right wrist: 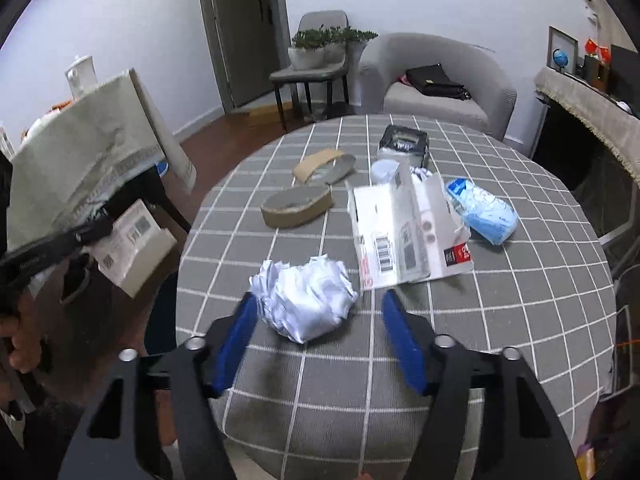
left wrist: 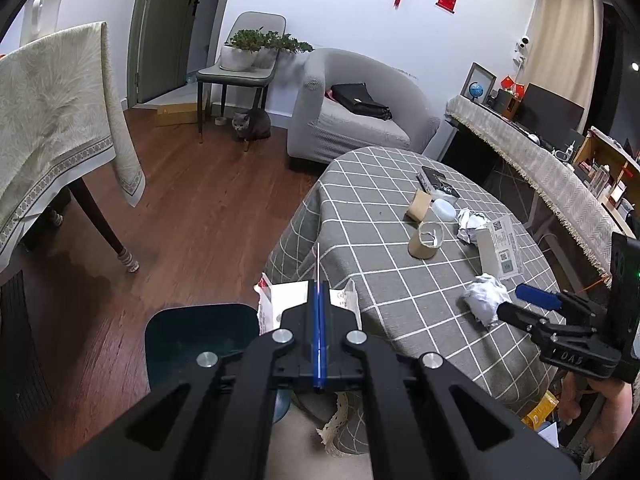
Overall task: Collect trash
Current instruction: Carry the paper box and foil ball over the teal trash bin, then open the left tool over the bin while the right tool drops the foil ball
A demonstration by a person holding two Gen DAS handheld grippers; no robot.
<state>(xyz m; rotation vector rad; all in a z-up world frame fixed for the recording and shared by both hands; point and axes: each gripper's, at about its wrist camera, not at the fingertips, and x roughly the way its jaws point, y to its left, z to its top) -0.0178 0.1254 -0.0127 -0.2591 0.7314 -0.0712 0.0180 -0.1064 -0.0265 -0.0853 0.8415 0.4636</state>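
Note:
My left gripper [left wrist: 319,292] is shut on a flat white cardboard package [left wrist: 276,304] and holds it over a dark bin [left wrist: 200,336] beside the round table [left wrist: 360,208]. The package also shows in the right wrist view [right wrist: 132,240], gripped at the left. My right gripper [right wrist: 316,312] is open, its blue fingers [right wrist: 240,332] on either side of a crumpled white paper ball [right wrist: 308,300] on the table. It shows in the left wrist view [left wrist: 516,304] beside the ball [left wrist: 486,298].
On the table lie two tape rolls [right wrist: 298,206], an opened white box [right wrist: 404,232], a blue wrapped bundle [right wrist: 486,212], a dark box [right wrist: 404,142] and a lid [right wrist: 384,170]. A cloth-covered table [left wrist: 52,120] stands left; a cat [left wrist: 250,124] sits under a chair.

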